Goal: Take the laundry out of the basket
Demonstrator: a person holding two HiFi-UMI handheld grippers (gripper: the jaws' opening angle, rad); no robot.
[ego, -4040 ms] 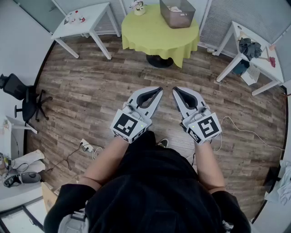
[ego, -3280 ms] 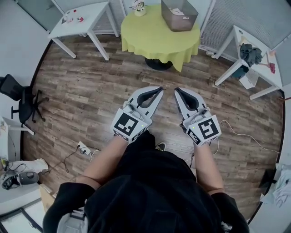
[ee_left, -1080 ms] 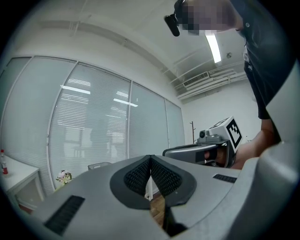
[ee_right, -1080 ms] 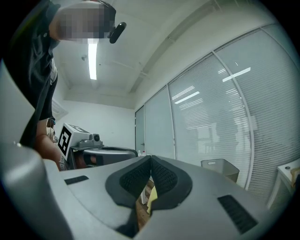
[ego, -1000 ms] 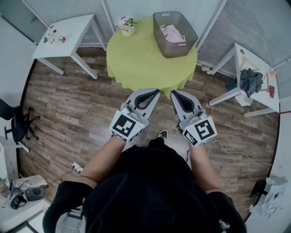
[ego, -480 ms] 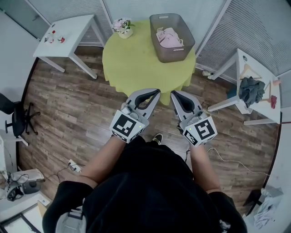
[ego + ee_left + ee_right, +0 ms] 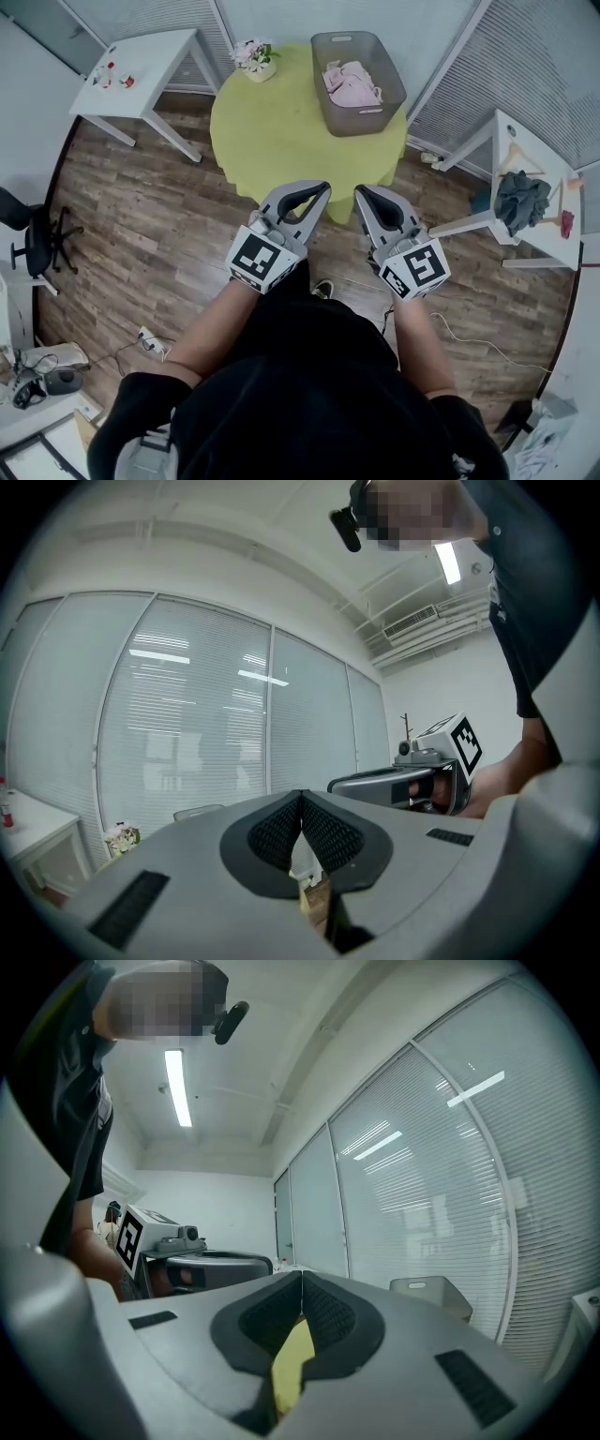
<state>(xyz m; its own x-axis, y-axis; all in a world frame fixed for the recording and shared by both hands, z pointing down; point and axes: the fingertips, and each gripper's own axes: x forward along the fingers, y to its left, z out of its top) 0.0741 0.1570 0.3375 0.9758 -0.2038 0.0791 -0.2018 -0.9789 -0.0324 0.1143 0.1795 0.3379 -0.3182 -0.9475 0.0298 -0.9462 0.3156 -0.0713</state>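
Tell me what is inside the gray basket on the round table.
Inside the gray basket lies a crumpled heap of pink and pale laundry. Whatever is under that heap is covered, and single garments cannot be told apart.

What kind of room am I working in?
Likely an office or lab room staged for chores: blinds on glass walls, an office chair, and a laundry basket on a round table.

No legible text, brand, number or label is showing in any view. The only sign-like marks are appearing as a black-and-white square marker (image 7: 256, 259) on the left gripper (image 7: 322, 187) and another on the right gripper (image 7: 360, 191); they are carrying no letters or digits.
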